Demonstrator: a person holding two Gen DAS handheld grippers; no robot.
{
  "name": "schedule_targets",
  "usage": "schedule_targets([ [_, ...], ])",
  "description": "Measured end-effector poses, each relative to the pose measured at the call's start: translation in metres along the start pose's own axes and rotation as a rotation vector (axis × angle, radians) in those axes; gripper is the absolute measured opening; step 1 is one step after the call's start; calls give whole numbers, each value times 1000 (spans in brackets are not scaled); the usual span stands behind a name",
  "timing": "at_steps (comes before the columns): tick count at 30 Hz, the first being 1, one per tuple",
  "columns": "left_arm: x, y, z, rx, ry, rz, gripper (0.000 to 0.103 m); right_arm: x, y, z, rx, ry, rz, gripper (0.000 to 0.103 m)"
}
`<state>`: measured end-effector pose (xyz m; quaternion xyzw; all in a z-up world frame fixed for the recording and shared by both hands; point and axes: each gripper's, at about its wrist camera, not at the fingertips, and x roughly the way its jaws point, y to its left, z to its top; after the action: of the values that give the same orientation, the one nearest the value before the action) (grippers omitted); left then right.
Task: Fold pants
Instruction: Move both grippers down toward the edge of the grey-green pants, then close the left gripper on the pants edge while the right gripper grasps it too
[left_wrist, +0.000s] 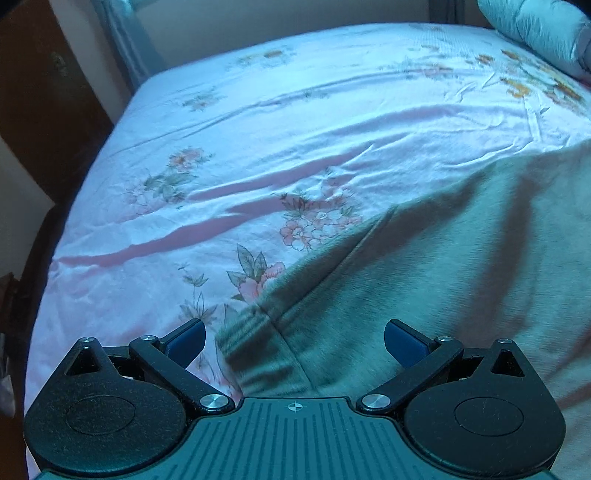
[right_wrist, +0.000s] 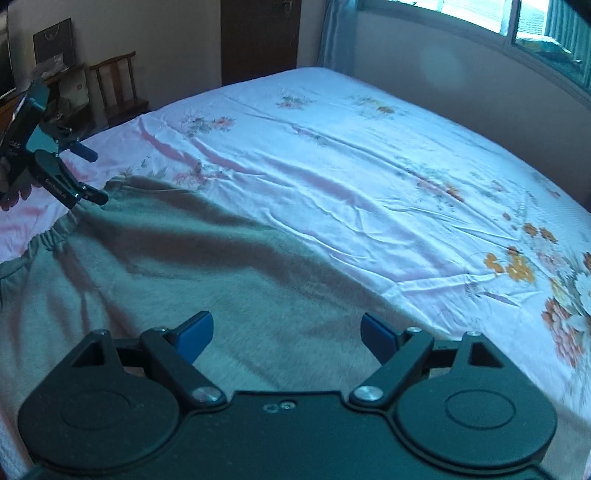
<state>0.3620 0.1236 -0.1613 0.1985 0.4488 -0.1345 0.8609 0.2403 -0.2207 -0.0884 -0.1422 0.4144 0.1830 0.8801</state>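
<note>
A wide bed (right_wrist: 369, 155) under a pale pink, flower-printed sheet (left_wrist: 229, 122) fills both views, creased in long ridges. On its near side lie the grey pants (right_wrist: 192, 258), spread flat, with the gathered elastic waistband (right_wrist: 51, 232) toward the left in the right wrist view and the cloth running under and past both pairs of tongs. The right tongs (right_wrist: 287, 336) hang over the middle of the grey cloth, jaws spread wide with nothing between the blue pads, only fabric beneath them. The left tongs (left_wrist: 294, 345) are likewise wide open and empty, poised above the pants' edge where a seam and ribbed band meet the sheet; in the right wrist view they sit just beside the waistband corner. A rolled quilt (left_wrist: 535, 26) rests at the far corner, and a wooden chair (right_wrist: 118, 88) stands beyond the bed.
</note>
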Motion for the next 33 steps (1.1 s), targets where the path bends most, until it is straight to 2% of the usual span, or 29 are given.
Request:
schedule_targets([
  [2, 13, 2, 3, 25, 15, -9, 103, 10, -7, 5, -15, 6, -2, 80],
  [3, 20, 4, 4, 38, 23, -13, 100, 16, -11, 8, -24, 8, 0, 80],
  [5, 34, 7, 6, 55, 54, -39, 88, 26, -19, 12, -32, 14, 13, 80],
  [9, 50, 15, 11, 30, 77, -116, 82, 45, -36, 20, -5, 19, 47, 80],
  [15, 66, 20, 14, 27, 110, -197, 77, 67, -54, 27, -11, 55, 96, 79],
  [18, 66, 23, 20, 42, 66, -157, 77, 77, -61, 30, -29, 83, 116, 79],
  [25, 89, 26, 27, 40, 116, -265, 75, 96, -80, 41, -66, 141, 163, 79],
  [27, 87, 26, 25, 35, 103, -293, 60, 105, -85, 43, -76, 160, 161, 79],
  [28, 86, 26, 24, 39, 93, -295, 58, 109, -86, 43, -81, 168, 160, 79],
  [30, 84, 25, 23, 33, 87, -309, 47, 116, -88, 43, -95, 184, 163, 79],
  [33, 82, 26, 22, 24, 84, -313, 42, 125, -90, 42, -99, 208, 172, 78],
])
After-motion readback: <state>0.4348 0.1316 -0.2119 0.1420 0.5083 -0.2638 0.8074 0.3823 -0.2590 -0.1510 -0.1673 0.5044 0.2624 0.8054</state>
